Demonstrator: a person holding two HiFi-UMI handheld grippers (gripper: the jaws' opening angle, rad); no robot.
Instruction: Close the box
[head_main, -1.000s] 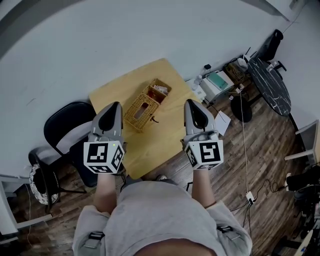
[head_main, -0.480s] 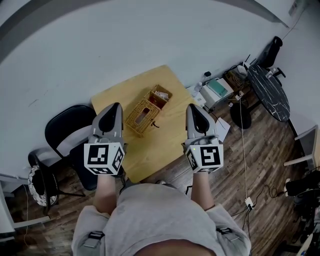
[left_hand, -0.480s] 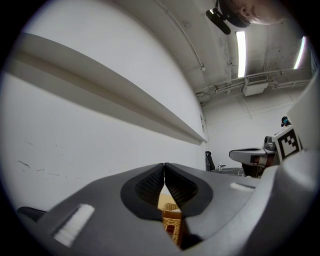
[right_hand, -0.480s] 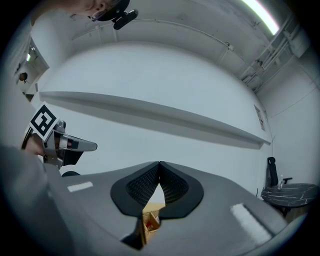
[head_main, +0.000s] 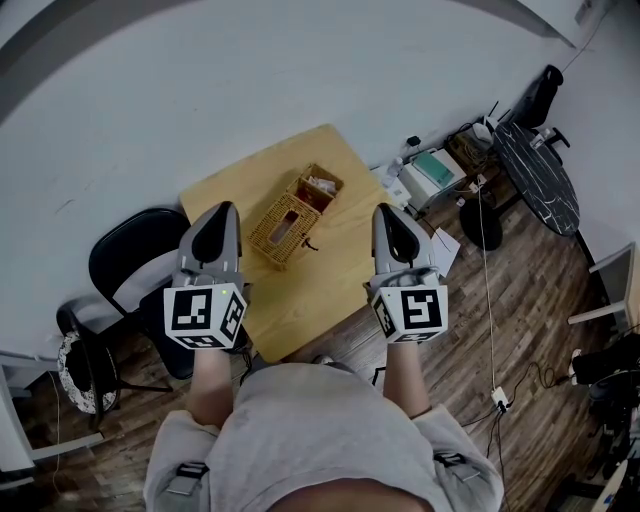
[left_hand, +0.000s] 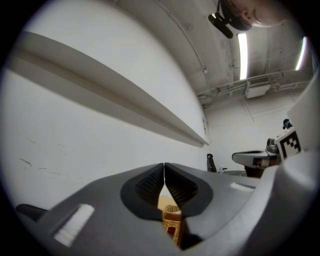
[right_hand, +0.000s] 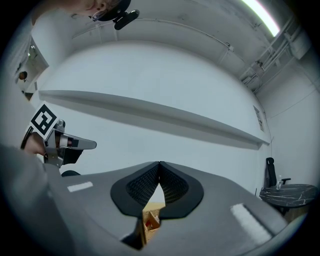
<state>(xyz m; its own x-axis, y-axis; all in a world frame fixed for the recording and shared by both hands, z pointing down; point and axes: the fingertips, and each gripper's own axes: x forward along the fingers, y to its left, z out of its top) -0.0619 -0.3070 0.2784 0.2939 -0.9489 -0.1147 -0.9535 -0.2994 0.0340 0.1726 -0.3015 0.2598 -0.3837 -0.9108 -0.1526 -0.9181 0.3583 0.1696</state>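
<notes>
My left gripper (head_main: 221, 210) has its jaws pressed together on nothing, and so does my right gripper (head_main: 386, 212). Both hang mid-picture, above the yellow table (head_main: 300, 290). The wicker box (head_main: 320, 188) sits in the upper middle, and its lid (head_main: 280, 226) looks flopped open toward the lower left. I think I should tip the lid over slowly, so the light box doesn't slide.

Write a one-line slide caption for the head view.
Person holds left tool and right tool, shut, short of wicker box.

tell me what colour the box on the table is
Light golden-brown woven wicker. The box shows best in the head view.
</notes>
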